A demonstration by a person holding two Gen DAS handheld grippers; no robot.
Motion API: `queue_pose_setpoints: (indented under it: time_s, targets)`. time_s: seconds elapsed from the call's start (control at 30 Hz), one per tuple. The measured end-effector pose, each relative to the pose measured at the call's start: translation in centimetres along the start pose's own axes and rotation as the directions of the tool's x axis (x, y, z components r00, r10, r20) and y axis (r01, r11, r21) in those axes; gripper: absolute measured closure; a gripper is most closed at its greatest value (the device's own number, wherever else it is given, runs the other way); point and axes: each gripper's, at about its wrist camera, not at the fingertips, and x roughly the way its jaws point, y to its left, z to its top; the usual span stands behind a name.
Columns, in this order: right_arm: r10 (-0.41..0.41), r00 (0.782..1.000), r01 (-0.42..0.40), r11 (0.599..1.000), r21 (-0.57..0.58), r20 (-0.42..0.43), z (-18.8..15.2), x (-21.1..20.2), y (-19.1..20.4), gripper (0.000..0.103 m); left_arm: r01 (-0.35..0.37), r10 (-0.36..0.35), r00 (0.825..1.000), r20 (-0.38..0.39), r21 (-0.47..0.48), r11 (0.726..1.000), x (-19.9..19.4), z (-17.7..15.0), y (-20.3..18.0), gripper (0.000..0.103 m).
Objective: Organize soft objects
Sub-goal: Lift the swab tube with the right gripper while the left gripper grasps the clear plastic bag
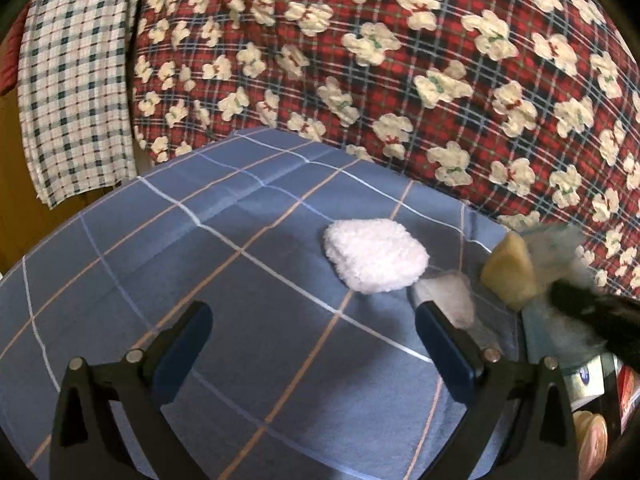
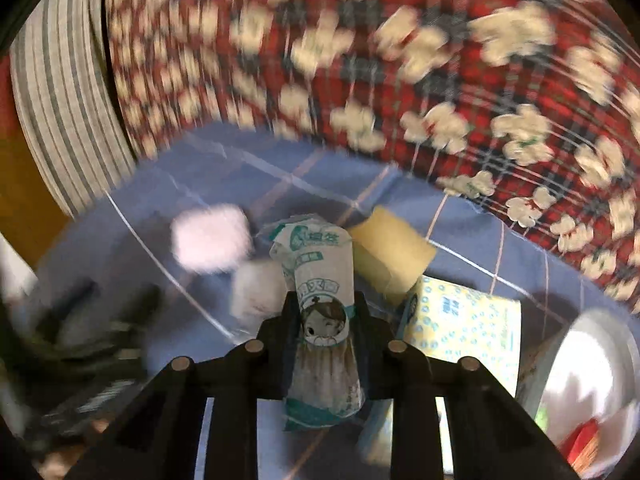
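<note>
My left gripper (image 1: 314,320) is open and empty, low over the blue checked cloth (image 1: 200,280). A fluffy white pad (image 1: 374,254) lies just ahead of its right finger; it also shows, blurred, in the right wrist view (image 2: 212,238). A smaller white cotton wad (image 1: 448,294) and a yellow sponge (image 1: 510,270) lie to the right. My right gripper (image 2: 324,304) is shut on a white and teal printed packet (image 2: 320,280), held above the cloth. The yellow sponge (image 2: 390,254) and the cotton wad (image 2: 256,288) lie just beyond it. The right wrist view is motion-blurred.
A red plaid quilt with white bears (image 1: 400,60) rises behind the cloth. A blue-white checked fabric (image 1: 76,92) hangs at the left. A yellow dotted tissue pack (image 2: 468,320) and a white round container (image 2: 588,364) sit at the right.
</note>
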Motion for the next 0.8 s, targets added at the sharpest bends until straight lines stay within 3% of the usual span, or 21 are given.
queue_pose_setpoints:
  time_s: [0.13,0.33,0.47,0.6,0.7,0.8]
  targets:
    - [0.072,0.981,-0.101,0.983,0.155,0.18,-2.4,-4.6,-1.7,0.076,0.052,-0.052,0.999,-0.005,0.05,0.997,0.2,-0.1,-1.7,0.0]
    - [-0.009,0.922,-0.101,0.959,0.264,0.387,-7.0,-6.7,-1.9,0.076,0.054,-0.054,0.999,-0.003,0.16,0.986,0.6,-0.2,-5.7,0.0]
    - [-0.02,0.894,-0.13,0.945,0.301,0.448,-8.0,-6.7,-2.6,0.076,0.031,-0.027,0.999,-0.031,0.153,0.988,2.3,0.3,-7.9,0.001]
    - [-0.046,0.866,-0.124,0.945,0.303,0.498,-8.5,-7.6,-3.2,0.076,0.028,-0.014,0.995,-0.1,0.14,0.99,4.5,0.5,-9.8,0.015]
    - [-0.036,0.861,-0.149,0.936,0.319,0.507,-8.8,-7.8,-4.0,0.076,0.044,-0.018,0.984,-0.175,0.145,0.988,6.2,0.4,-10.6,0.029]
    - [-0.021,0.867,-0.169,0.927,0.334,0.498,-9.0,-7.6,-4.4,0.076,0.055,-0.021,0.979,-0.203,0.165,0.985,6.7,0.2,-11.0,0.029]
